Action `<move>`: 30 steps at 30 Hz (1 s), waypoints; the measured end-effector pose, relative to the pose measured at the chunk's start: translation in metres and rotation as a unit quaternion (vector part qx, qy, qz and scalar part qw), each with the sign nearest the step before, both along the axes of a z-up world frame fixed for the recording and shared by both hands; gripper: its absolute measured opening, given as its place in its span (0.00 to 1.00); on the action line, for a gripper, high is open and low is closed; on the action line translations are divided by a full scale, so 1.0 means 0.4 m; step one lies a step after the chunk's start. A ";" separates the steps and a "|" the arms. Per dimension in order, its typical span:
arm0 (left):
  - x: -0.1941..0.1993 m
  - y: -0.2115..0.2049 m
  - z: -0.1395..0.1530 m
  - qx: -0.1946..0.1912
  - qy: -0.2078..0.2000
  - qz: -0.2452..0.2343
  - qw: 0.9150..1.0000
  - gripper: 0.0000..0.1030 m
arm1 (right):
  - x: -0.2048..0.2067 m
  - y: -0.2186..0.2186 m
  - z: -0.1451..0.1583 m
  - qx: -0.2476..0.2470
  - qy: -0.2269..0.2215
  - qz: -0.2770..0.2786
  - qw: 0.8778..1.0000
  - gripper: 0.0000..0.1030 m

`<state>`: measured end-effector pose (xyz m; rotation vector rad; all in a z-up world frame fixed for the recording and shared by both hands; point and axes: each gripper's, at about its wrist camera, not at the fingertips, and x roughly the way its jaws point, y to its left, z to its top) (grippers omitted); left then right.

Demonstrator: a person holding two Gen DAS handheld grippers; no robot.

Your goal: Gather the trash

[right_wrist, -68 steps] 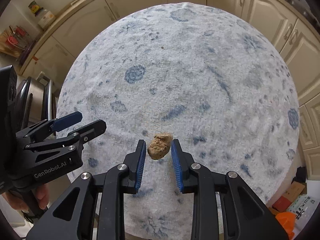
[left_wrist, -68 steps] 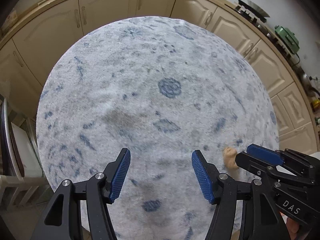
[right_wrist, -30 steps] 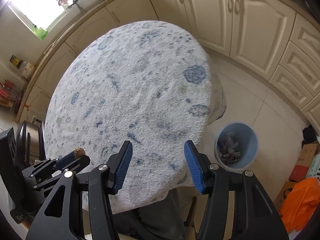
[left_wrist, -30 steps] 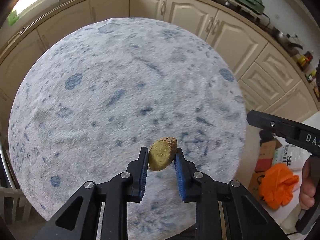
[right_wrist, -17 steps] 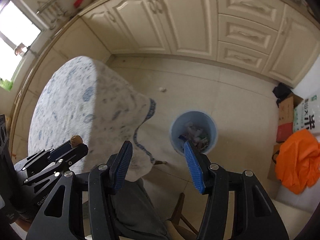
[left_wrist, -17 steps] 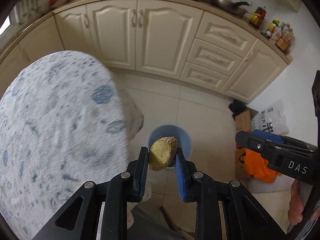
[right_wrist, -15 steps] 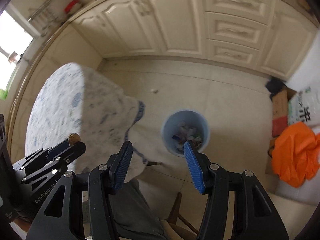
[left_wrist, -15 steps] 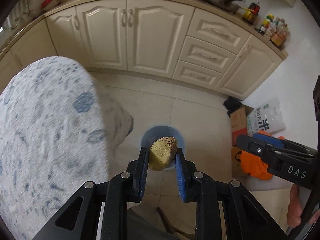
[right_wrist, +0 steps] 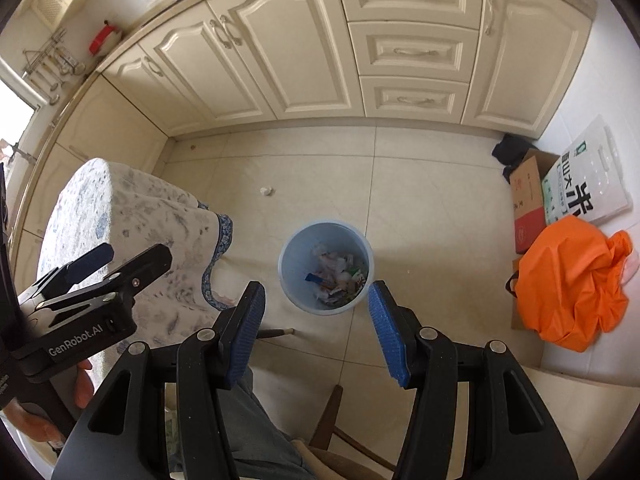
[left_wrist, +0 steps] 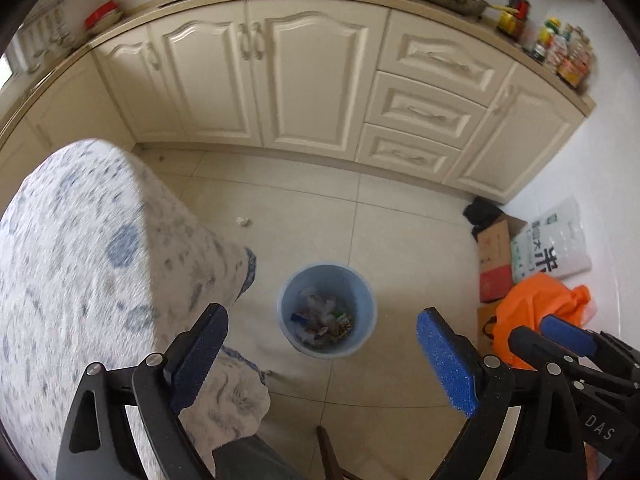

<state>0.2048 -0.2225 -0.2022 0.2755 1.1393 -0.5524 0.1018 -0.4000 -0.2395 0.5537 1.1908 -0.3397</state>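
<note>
Round pale-blue plastic waste bin (left_wrist: 327,310): on the tiled floor beside the cloth-covered round table (left_wrist: 72,264), part-filled with wrappers; the brown lump cannot be made out among them. Left gripper (left_wrist: 322,354): above the bin, jaws just sprung wide, nothing between. Right gripper (right_wrist: 316,328): half-spread, empty. Step: drop done, likely. Next: small white crumpled scrap (right_wrist: 265,191) on the floor wants fetching.
</note>
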 end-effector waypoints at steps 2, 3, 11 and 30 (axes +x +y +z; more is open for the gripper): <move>-0.020 0.032 0.018 0.007 -0.012 0.023 1.000 0.90 | 0.001 0.021 0.015 -0.019 -0.015 0.014 1.000 0.54; -0.036 0.050 0.027 0.010 -0.021 0.038 0.999 0.90 | 0.000 0.032 0.023 -0.027 -0.023 0.021 0.999 0.54; -0.234 0.192 0.169 0.003 -0.107 0.141 0.984 0.90 | -0.034 0.157 0.148 -0.093 -0.124 0.106 0.982 0.67; -0.745 0.392 0.371 -0.030 -0.296 0.319 0.900 0.99 | -0.243 0.373 0.426 -0.199 -0.345 0.170 0.901 0.98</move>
